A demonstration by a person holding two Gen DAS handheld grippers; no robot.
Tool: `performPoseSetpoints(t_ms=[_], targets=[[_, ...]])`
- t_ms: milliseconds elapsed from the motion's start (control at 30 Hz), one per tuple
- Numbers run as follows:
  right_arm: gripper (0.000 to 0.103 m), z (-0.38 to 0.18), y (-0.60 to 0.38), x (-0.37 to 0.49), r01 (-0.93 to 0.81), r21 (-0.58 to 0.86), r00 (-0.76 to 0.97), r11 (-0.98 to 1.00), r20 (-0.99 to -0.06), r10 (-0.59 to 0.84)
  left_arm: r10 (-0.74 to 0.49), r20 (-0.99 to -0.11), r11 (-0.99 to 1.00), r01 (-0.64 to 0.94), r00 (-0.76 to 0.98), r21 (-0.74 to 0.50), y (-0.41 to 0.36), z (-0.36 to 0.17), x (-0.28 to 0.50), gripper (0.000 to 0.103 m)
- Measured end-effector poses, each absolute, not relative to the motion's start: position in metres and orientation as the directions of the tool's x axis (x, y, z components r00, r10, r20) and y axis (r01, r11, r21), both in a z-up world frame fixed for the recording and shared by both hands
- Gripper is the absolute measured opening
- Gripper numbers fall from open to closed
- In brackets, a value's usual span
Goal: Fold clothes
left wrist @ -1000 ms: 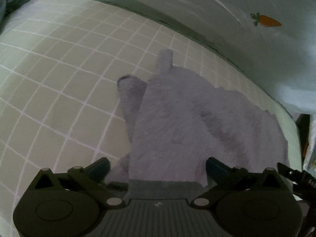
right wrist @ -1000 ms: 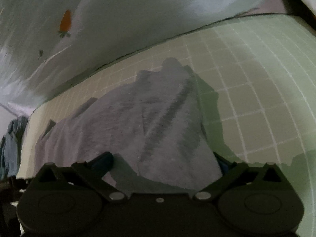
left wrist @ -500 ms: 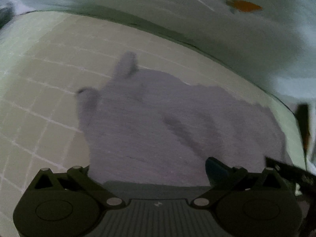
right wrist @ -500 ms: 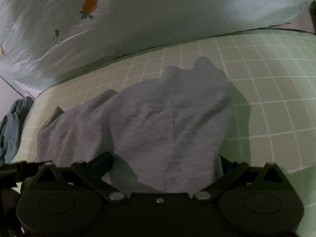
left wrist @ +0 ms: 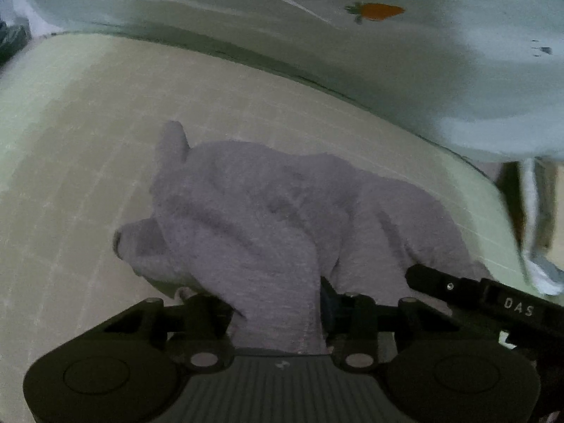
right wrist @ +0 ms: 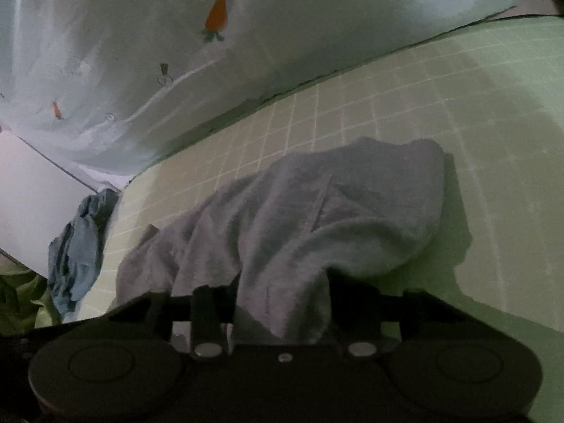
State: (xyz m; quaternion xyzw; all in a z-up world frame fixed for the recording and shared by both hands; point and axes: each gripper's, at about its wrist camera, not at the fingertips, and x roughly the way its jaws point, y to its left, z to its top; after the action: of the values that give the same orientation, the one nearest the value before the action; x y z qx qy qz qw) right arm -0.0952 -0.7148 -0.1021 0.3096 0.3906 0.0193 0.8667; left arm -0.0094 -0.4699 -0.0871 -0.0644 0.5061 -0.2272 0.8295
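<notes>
The grey garment (left wrist: 282, 218) lies bunched on the bed (left wrist: 70, 141), on its green checked sheet, below the carrot-print duvet (left wrist: 423, 53) along the far edge. Both tongs are clamped on its near hem: the left tongs (left wrist: 278, 313) and right tongs (right wrist: 282, 310) each pinch a gathered fold, probably so the cloth can be carried over itself evenly

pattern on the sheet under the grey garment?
Pale green sheet with a white grid of squares; clearest in the right wrist view.
</notes>
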Motion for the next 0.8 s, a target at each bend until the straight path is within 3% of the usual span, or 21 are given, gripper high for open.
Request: performPoseSetpoints(t_ms=[333, 800], targets=[[0.036, -0.044, -0.772, -0.211, 0.356, 0.515, 0.777, 0.78, -0.627, 0.059, -0.608, -0.746, 0.738, 0.541, 0.272, -0.404, -0.549, -0.051, -0.06, 0.042], [0.035, 0.067, -0.978, -0.317, 0.397, 0.395, 0.87, 0.829, -0.448, -0.204, -0.823, -0.498, 0.516, 0.729, 0.275, -0.45, -0.774, 0.044, -0.154, 0.041]])
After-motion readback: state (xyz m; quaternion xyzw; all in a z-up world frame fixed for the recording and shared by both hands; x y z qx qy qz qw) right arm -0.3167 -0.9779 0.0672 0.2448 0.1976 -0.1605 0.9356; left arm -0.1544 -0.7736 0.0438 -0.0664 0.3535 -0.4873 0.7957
